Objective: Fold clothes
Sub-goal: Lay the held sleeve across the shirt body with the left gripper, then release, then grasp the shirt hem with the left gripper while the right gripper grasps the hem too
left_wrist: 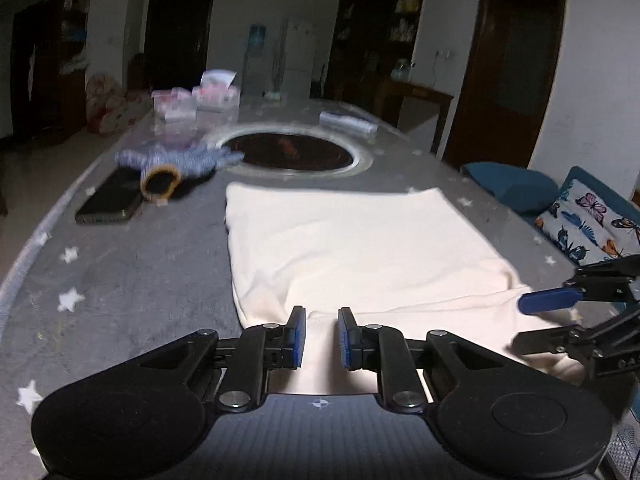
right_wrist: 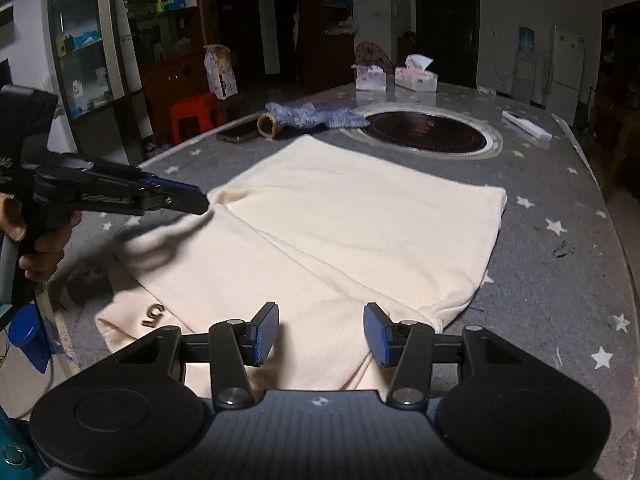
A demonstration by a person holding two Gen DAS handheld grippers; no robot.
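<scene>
A cream garment lies partly folded on the grey star-patterned tablecloth; it also shows in the right wrist view, with a dark "5" mark near its near-left corner. My left gripper hovers over the garment's near edge, jaws a little apart with a raised fold of cloth between them, not clamped. It shows from the side in the right wrist view. My right gripper is open and empty above the garment's near edge; its fingers show at the right of the left wrist view.
A round dark hotplate is set into the table beyond the garment. A blue knitted cloth, a tape roll and a phone lie at far left. Tissue boxes stand at the far edge. A sofa cushion is at right.
</scene>
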